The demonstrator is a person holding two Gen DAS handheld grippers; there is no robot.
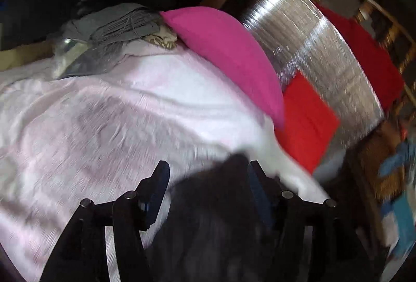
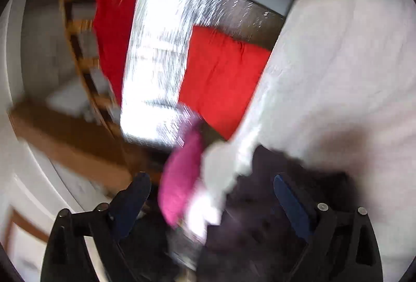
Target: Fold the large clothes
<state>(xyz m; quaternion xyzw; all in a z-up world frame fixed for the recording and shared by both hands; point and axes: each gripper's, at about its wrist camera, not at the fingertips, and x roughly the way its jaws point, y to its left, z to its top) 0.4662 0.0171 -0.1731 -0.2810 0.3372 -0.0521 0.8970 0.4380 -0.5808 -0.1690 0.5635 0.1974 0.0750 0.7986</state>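
A dark, black garment [image 1: 215, 217] lies on a pale pink sheet [image 1: 104, 113] covering the bed. In the left wrist view my left gripper [image 1: 208, 170] stands open, its jaws wide apart with the dark cloth lying between them. In the right wrist view my right gripper [image 2: 213, 183] is also open, with the dark garment [image 2: 260, 224] bunched by its right finger and the pale sheet [image 2: 338, 61] beyond. Both views are blurred by motion.
A magenta pillow [image 1: 226, 53] and a red cushion [image 1: 304, 120] lie against a silver foil panel [image 1: 312, 48]. A grey cloth pile [image 1: 117, 24] sits at the far left. A wooden railing [image 1: 384, 22] runs behind. The magenta pillow [image 2: 182, 178] and red cushion [image 2: 223, 79] also show on the right.
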